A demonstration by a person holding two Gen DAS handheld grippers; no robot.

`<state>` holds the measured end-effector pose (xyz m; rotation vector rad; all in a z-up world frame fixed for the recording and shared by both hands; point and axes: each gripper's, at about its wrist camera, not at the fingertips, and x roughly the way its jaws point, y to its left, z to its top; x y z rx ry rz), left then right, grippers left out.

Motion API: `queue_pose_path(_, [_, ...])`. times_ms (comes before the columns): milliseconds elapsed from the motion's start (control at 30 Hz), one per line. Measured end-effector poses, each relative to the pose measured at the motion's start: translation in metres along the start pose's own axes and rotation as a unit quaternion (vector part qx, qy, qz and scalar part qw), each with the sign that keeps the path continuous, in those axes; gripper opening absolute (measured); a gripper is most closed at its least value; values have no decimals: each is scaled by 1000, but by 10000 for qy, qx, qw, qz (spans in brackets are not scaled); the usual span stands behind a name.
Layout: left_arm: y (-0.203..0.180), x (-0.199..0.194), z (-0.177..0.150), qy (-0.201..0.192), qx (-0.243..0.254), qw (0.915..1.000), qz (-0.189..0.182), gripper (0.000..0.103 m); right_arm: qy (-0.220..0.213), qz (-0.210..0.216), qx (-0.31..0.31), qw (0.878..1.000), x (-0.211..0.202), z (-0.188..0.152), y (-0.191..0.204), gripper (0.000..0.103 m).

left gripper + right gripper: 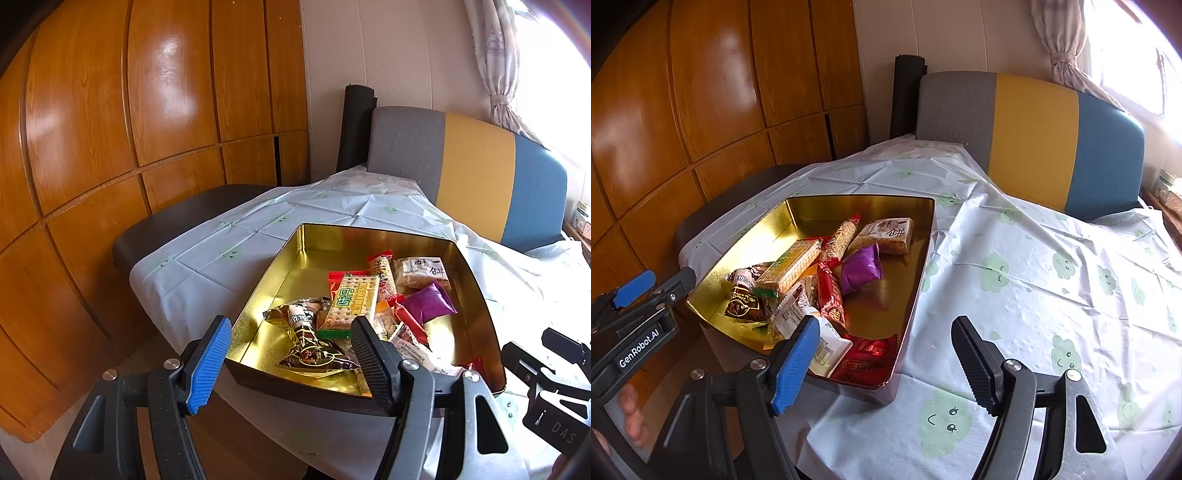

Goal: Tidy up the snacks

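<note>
Showing the left gripper (290,363), fingers wide and empty, at the near corner of a gold tin (291,254) of snacks (352,302) on the counter (207,254). Right wrist view: right gripper (881,363), fingers wide and empty, over the tin's near right corner.

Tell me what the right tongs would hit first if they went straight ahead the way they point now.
Probably the tablecloth, just right of the gold tin. The right tongs stand open and empty, aimed past the tin's right wall; depth is unclear, so that wall might get brushed.
</note>
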<state>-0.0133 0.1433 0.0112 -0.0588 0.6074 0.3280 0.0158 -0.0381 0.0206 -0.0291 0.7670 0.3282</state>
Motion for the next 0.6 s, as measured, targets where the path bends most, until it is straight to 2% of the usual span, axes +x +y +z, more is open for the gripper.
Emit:
queue_pose_path(367, [0, -2, 0, 18, 37, 9999, -124, 68, -13, -9, -8, 10000, -2, 0, -1, 76])
queue_pose_path(600, [1, -4, 0, -128, 41, 9999, -86, 68, -29, -24, 36, 10000, -3, 1, -9, 76])
